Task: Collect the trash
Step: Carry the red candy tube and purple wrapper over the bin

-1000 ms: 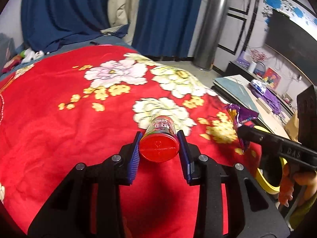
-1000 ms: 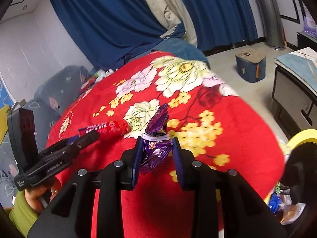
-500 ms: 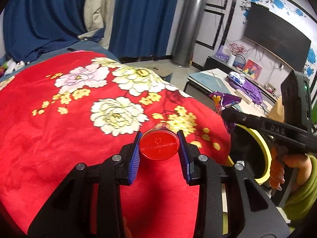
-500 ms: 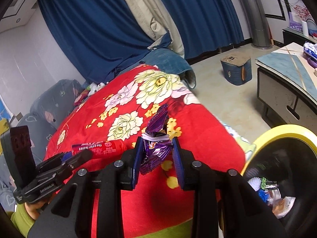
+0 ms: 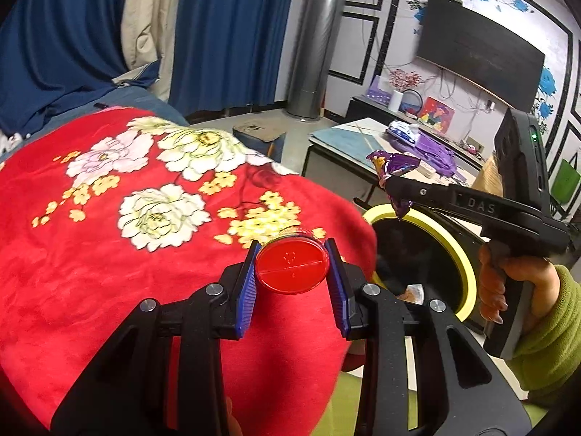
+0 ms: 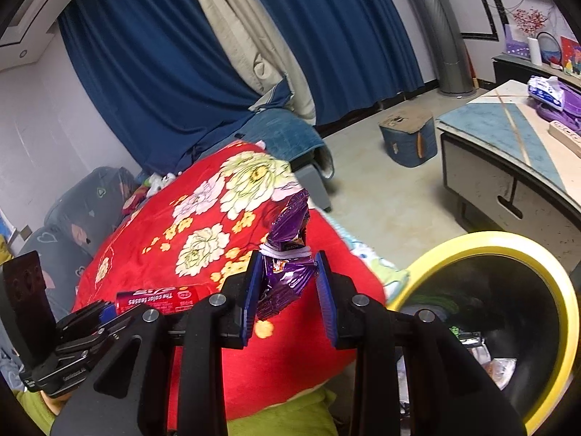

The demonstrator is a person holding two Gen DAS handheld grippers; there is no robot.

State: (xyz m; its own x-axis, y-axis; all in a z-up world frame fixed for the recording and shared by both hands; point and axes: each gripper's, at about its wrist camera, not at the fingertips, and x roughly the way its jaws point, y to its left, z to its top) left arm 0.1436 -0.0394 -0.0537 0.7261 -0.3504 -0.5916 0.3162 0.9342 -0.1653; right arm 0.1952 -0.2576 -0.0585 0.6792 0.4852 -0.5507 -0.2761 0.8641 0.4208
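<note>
Left gripper (image 5: 292,278) clamped across red tube can (image 5: 291,270), lid end facing camera; stiff, smooth, light, best held mid-body. Right gripper (image 6: 287,290) clamped on crumpled purple snack wrapper (image 6: 287,254); soft, crinkly, weightless, bunched middle holds well. Both above near edge of red floral blanket (image 5: 109,254). Yellow-rimmed trash bin (image 6: 544,254) just right, some trash inside.

Both wrist views face down-forward, sharing the red blanket (image 5: 90,272) (close) and bin (image 6: 544,265).

Glossy crinkled foil wrapper (image 6: 287,272); smooth red plastic can (image 5: 291,270); fuzzy cloth blanket (image 5: 90,261); shiny metal pipe (image 5: 312,40).
</note>
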